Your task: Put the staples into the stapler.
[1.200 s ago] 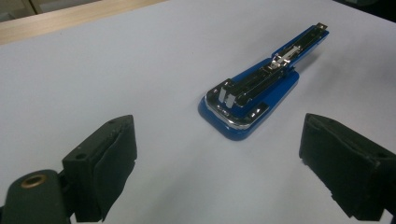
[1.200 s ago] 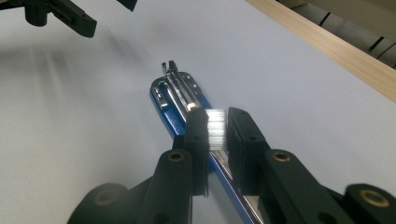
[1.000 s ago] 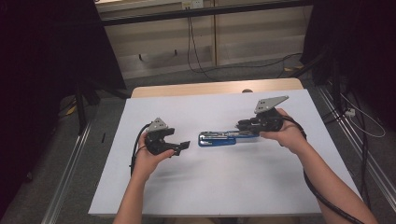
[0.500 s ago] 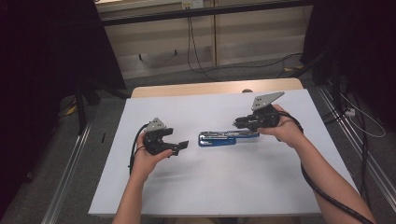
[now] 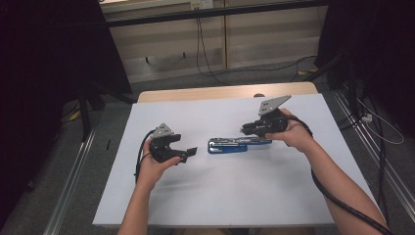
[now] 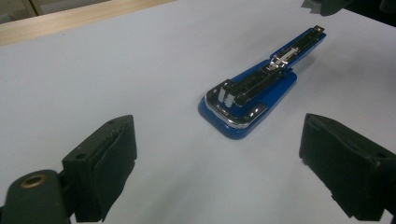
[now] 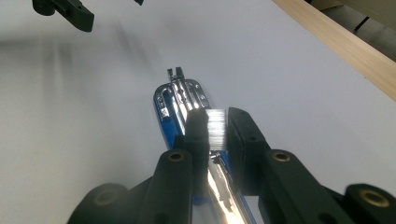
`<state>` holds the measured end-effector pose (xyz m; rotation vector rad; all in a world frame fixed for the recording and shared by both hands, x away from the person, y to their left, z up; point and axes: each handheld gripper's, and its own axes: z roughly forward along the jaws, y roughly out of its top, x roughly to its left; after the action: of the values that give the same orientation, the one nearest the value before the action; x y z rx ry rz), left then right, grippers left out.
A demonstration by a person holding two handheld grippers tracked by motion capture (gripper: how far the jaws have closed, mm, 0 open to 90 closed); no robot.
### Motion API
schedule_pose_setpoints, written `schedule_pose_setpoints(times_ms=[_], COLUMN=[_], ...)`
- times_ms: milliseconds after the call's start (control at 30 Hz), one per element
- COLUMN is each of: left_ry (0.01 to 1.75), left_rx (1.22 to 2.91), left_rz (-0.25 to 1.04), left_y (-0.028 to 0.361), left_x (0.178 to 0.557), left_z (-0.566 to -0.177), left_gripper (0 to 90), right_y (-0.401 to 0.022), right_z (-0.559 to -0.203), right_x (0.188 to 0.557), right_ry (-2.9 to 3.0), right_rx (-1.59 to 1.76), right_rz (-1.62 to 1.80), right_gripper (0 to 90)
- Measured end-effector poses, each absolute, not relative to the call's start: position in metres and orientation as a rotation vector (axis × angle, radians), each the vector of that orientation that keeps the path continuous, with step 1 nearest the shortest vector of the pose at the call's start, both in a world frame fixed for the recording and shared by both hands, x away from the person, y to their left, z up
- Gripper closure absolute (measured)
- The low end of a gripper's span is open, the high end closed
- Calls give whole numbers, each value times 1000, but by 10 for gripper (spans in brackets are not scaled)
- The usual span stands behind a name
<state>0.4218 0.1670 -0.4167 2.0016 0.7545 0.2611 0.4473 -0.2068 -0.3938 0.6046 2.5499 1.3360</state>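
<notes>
A blue stapler (image 5: 239,145) lies flat on a white sheet (image 5: 220,196) covering the table, between two hand-held grippers. The right gripper (image 7: 215,127), w/ jaws drawn narrow, pinches a small block of staples (image 7: 215,128) just above the stapler's opened metal channel; the strip glints bright betw. the two black pads, directly over the stapler's rear half. The stapler's chrome front end points away from those jaws, toward the left gripper (image 5: 190,153). That gripper's jaws stand wide apart, holding nothing, low over the sheet; the stapler sits ahead of them & slightly toward the right-hand jaw, near but not touching. A grey three-cornered plate tops each gripper, cables trailing back along the person's forearms. Wood table edge (image 5: 195,93) visible at the far side, beyond both sets of jaws.
</notes>
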Motion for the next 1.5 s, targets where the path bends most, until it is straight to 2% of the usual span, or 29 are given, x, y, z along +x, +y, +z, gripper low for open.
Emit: schedule_pose_setpoints(times_ms=[1500], left_ry=[774], left_rx=[2002], left_rz=[263], left_y=[172], left_x=[419], left_z=[-417], left_gripper=[102], right_y=[-171], right_z=[-401], right_x=[468], right_ry=[2653], right_rx=[478], right_rz=[1307], right_gripper=[793])
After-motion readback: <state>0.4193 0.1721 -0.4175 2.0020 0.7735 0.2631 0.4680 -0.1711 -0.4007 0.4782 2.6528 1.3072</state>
